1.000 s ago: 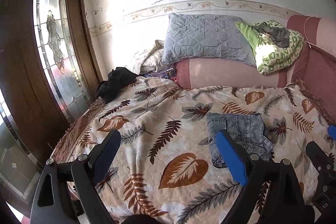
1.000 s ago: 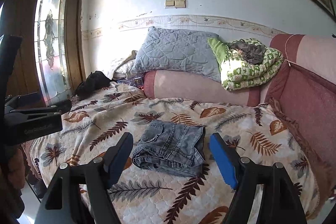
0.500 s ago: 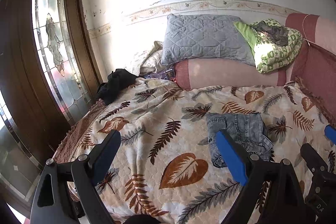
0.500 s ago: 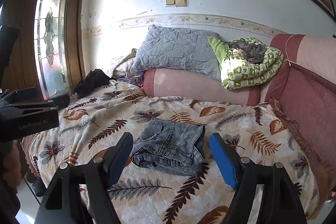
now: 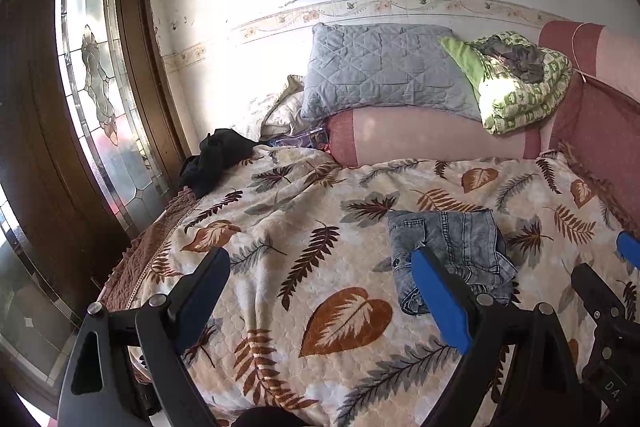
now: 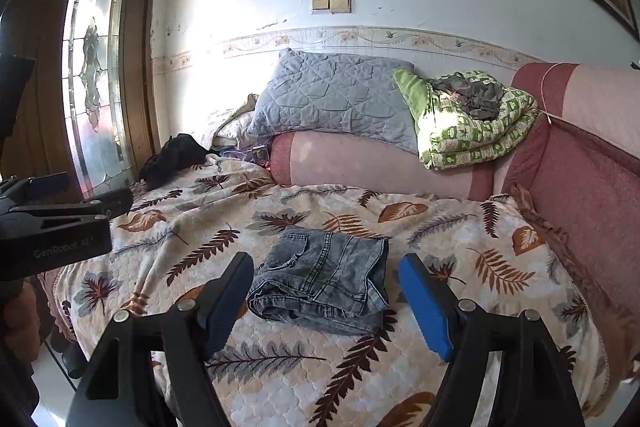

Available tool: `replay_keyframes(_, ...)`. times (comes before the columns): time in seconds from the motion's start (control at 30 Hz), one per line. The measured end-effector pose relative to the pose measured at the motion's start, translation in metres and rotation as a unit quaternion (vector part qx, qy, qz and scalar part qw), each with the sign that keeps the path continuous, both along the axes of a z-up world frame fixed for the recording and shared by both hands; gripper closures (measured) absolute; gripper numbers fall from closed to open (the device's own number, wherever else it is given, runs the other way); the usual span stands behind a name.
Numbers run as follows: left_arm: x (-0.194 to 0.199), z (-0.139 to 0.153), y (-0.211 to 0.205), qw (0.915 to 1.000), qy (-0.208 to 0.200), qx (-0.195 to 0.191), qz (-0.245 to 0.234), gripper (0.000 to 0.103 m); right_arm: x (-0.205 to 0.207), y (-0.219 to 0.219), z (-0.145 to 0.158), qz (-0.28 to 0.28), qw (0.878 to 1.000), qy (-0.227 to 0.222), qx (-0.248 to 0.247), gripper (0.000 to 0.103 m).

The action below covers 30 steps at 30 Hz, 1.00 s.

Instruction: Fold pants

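Right claw [image 6: 324,297] drawn back slightly, folded pants [image 6: 322,283] beyond its spread fingers

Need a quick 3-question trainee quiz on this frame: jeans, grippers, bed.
1. True or false: the jeans lie folded on the leaf-print bedspread.
2. The right gripper is: A) shut on the jeans B) open, holding nothing C) out of view.
3. Fill in: the left gripper is ___, off the cloth.

Key: 1 true; 2 B; 3 open.
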State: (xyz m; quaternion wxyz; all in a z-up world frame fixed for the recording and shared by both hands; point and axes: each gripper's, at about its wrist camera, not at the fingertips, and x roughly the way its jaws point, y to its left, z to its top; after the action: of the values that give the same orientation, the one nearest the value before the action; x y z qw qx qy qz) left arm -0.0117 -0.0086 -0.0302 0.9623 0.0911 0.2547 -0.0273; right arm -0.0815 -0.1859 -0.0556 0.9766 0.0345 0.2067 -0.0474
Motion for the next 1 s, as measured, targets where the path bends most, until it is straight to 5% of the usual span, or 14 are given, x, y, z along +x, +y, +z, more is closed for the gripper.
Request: replay_keyframes(1.0, -0.0063, 0.0019, -0.0003, 0.9999, -0.003, -0.003, -0.015, 0.011, 0.0012, 0.0023, -0.0013, 0.002, 1.000, 0.002, -0.007, 0.025)
